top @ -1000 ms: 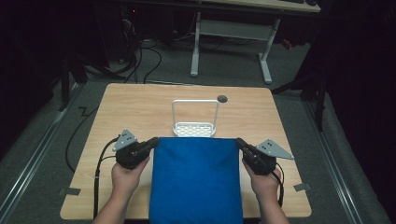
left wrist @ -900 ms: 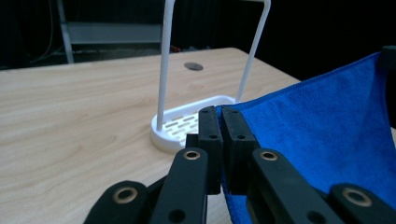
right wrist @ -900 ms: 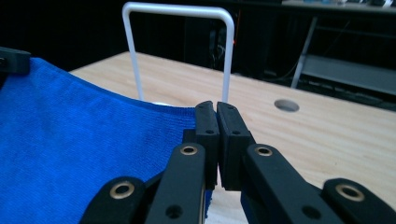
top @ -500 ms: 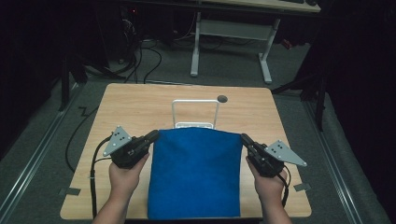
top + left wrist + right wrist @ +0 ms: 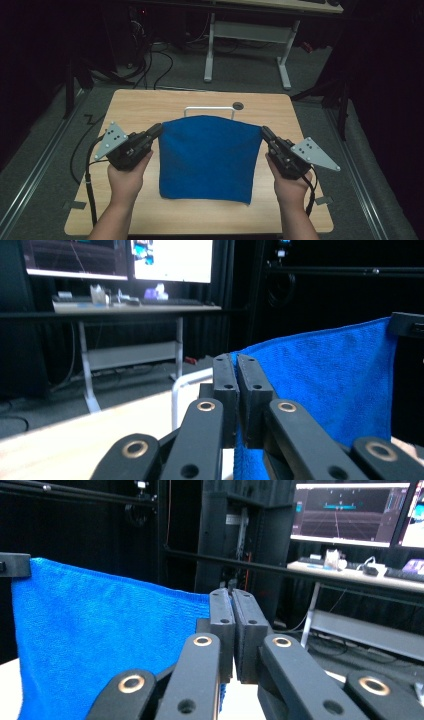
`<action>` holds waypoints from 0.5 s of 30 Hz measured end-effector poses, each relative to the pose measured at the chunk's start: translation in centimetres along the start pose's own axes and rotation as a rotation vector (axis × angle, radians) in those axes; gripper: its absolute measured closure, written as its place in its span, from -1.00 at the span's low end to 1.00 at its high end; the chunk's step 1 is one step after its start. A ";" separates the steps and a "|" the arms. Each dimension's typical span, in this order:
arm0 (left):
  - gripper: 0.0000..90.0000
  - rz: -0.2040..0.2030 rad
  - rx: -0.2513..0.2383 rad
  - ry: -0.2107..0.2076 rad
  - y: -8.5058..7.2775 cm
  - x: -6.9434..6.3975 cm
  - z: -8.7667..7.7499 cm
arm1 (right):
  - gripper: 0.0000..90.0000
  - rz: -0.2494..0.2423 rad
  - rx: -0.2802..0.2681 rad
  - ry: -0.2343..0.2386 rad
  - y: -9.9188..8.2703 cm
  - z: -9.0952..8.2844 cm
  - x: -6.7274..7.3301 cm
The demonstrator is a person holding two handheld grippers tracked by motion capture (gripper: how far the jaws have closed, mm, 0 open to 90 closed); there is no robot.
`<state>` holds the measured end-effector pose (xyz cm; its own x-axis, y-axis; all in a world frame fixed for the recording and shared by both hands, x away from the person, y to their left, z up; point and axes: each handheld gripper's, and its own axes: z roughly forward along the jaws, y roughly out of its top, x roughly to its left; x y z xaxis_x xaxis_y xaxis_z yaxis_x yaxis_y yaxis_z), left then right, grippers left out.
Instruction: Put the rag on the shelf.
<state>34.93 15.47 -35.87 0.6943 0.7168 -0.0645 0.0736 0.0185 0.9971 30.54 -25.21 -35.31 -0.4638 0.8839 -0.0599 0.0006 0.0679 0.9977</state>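
Cloths: one blue cloth [image 5: 207,157]; it hangs spread above the wooden table [image 5: 150,107], between the two grippers, its top edge sagging slightly
Grippers: two; left gripper [image 5: 156,134] pinches the cloth's upper left corner, jaws clamped on the fabric; right gripper [image 5: 266,135] pinches the upper right corner likewise
Hands: two; one under each gripper
Racks: one white wire rack [image 5: 209,110]; the cloth hides all but its top bar
Table hole: one dark round grommet [image 5: 238,106] by the far edge
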 end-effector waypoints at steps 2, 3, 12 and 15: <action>0.96 0.013 -0.012 0.001 0.7 0.0 0.2 | 0.98 -0.004 -0.011 0.004 0.7 0.3 0.0; 0.96 0.021 -0.016 0.004 1.3 0.0 0.3 | 0.98 -0.003 -0.015 0.003 1.0 0.4 -0.1; 0.96 0.036 -0.044 0.016 3.2 0.7 1.9 | 0.98 -0.003 -0.025 -0.009 2.7 1.6 -0.8; 0.96 0.028 -0.043 0.020 3.4 1.0 2.4 | 0.98 0.006 -0.025 -0.015 2.8 2.0 -1.1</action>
<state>37.65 14.57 -32.69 0.6810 0.7314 -0.0363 0.0235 0.0277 0.9993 32.82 -25.12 -32.47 -0.4507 0.8911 -0.0537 -0.0187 0.0508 0.9985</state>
